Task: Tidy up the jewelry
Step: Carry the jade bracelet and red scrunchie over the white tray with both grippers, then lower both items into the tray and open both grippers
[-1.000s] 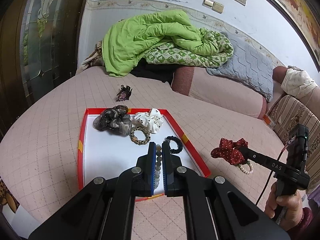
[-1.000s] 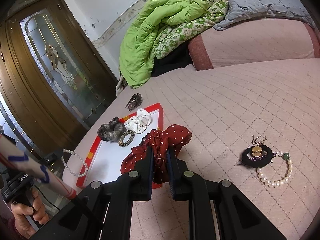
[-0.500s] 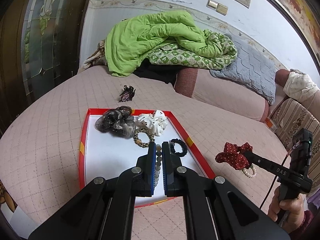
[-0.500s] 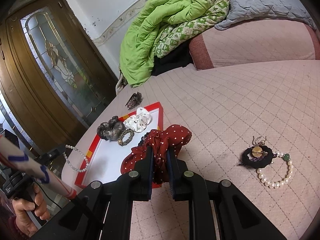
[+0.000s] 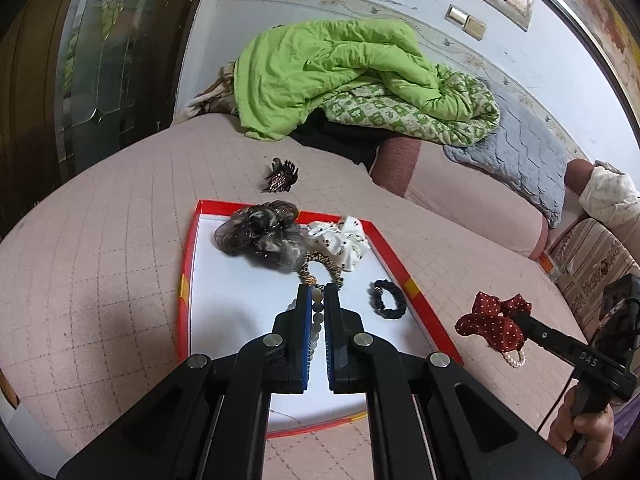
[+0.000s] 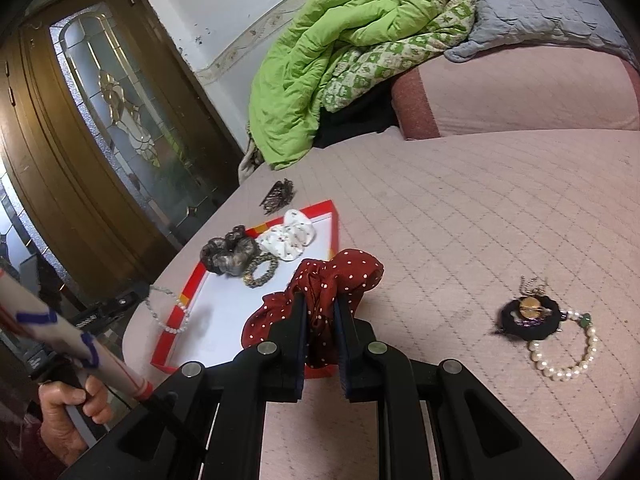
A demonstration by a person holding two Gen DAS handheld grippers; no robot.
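Observation:
My left gripper (image 5: 317, 293) is shut on a pale bead bracelet (image 5: 318, 309), held over the white floor of the red-rimmed tray (image 5: 185, 284). From the right wrist view the same bracelet (image 6: 168, 312) hangs above the tray's near left rim (image 6: 192, 280). In the tray lie a grey scrunchie (image 5: 260, 236), a white dotted scrunchie (image 5: 344, 240), a gold-and-black bracelet (image 5: 316, 268) and a small black hair tie (image 5: 386, 303). My right gripper (image 6: 321, 300) is shut on a red polka-dot scrunchie (image 6: 340, 272), seen right of the tray as the red scrunchie (image 5: 494, 320).
A dark claw hair clip (image 5: 280, 176) lies on the pink quilted bed beyond the tray. A pearl bracelet (image 6: 568, 356) and a black ornament (image 6: 528, 316) lie to the right on the bed. A green quilt (image 5: 340, 76) and grey pillow (image 5: 520, 152) are piled at the back.
My left gripper with the bead bracelet has moved forward and lower over the tray, which looks larger now. The right gripper with the red scrunchie has stayed where it was.

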